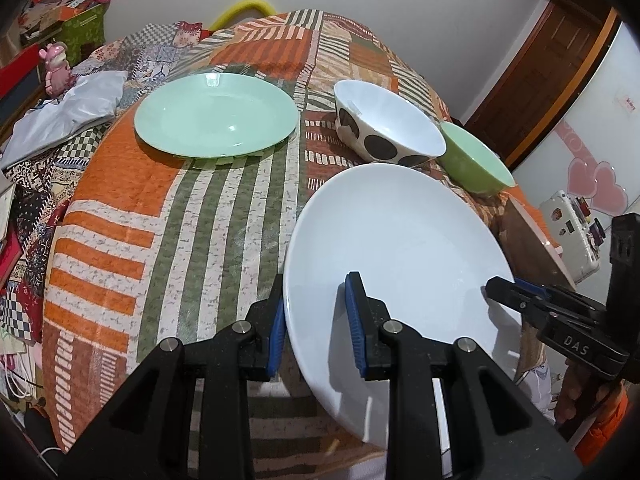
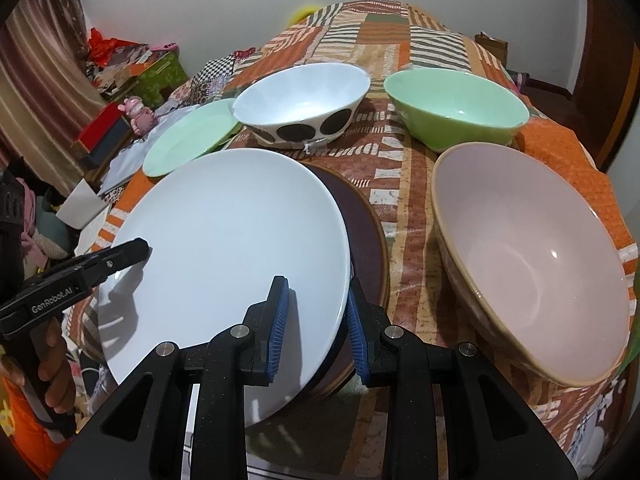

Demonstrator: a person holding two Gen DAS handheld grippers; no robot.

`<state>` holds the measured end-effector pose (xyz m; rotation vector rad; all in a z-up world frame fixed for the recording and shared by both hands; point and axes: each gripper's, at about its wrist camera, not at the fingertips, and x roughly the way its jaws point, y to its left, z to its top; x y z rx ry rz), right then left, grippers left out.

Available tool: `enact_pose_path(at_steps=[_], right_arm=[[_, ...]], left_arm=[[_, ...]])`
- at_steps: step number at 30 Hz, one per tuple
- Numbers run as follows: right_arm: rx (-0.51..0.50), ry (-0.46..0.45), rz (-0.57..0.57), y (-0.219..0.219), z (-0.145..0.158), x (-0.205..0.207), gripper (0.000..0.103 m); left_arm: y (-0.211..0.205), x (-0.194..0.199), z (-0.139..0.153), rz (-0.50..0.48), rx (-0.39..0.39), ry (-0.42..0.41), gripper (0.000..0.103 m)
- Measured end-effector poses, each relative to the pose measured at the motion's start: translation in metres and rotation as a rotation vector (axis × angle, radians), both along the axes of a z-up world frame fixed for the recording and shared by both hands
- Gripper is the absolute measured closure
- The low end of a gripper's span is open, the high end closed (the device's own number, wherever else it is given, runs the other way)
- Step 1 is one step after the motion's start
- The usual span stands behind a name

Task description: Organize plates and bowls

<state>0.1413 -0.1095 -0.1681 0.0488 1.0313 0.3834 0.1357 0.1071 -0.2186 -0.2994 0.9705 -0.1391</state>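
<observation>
Under white plate (image 2: 224, 248), brown plate (image 2: 366, 240) mostly hidden; both claws, left (image 1: 316, 322) and right (image 2: 318, 322), straddle white rim, contact unclear.

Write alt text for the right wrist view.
The right gripper straddles the near rim of a white plate lying over a dark plate, while the left gripper reaches its far edge. Beyond sit a pink bowl, green bowl, spotted bowl and green plate.
</observation>
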Motion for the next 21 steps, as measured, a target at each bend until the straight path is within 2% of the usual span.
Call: enact_pose_path(at_steps=[16, 21], right_arm=[[0.048, -0.005, -0.017, -0.012, 0.001, -0.003, 0.079], [0.044, -0.016, -0.012, -0.016, 0.004, -0.003, 0.081]], left_arm=[[-0.002, 0.018, -0.013, 0.005, -0.032, 0.036, 0.074], [-0.013, 0.017, -0.011, -0.001, 0.049, 0.023, 0.074]])
